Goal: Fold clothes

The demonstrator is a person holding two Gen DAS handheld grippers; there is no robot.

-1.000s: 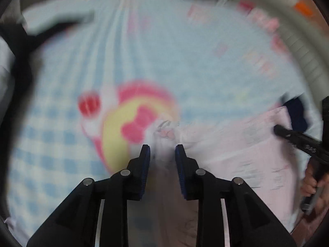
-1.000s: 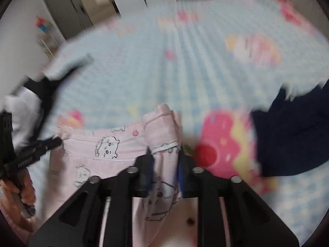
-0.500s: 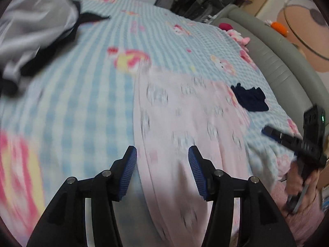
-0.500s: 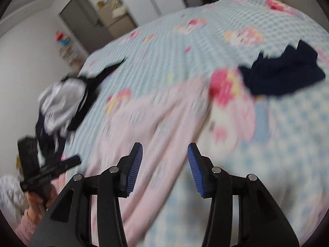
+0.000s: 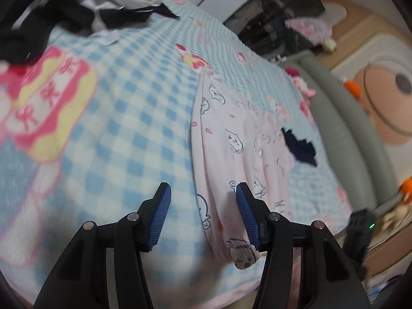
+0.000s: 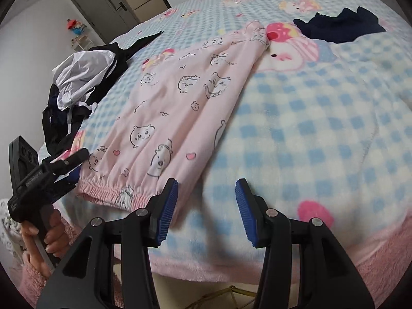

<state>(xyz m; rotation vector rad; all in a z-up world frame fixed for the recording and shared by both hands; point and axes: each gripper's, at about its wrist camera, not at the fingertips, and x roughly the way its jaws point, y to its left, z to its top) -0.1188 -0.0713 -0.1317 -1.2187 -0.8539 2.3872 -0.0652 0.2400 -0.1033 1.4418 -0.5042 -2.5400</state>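
Pink pajama pants [image 6: 180,97] printed with cartoon animals lie flat and lengthwise on the blue checked blanket [image 6: 309,118], the elastic waistband [image 6: 113,190] at the near bed edge. The same pants [image 5: 231,144] run away from the camera in the left wrist view. My left gripper [image 5: 203,216] is open above the near end of the pants, its right fingertip over the fabric and nothing held. My right gripper [image 6: 206,206] is open just past the pants' right edge, over the blanket. The left gripper's body [image 6: 38,177] and the hand holding it show at the left of the right wrist view.
A heap of black and white clothes [image 6: 77,77] lies at the bed's left side, and the same clothes heap [image 5: 64,5] fills the top left of the left wrist view. A dark navy garment [image 6: 340,25] lies beyond the pants. A grey padded headboard [image 5: 347,118] borders the bed.
A second ago both grippers were shut on the pink pants. They have let go, opened, and pulled back to the near bed edge; the pants now lie spread out flat.
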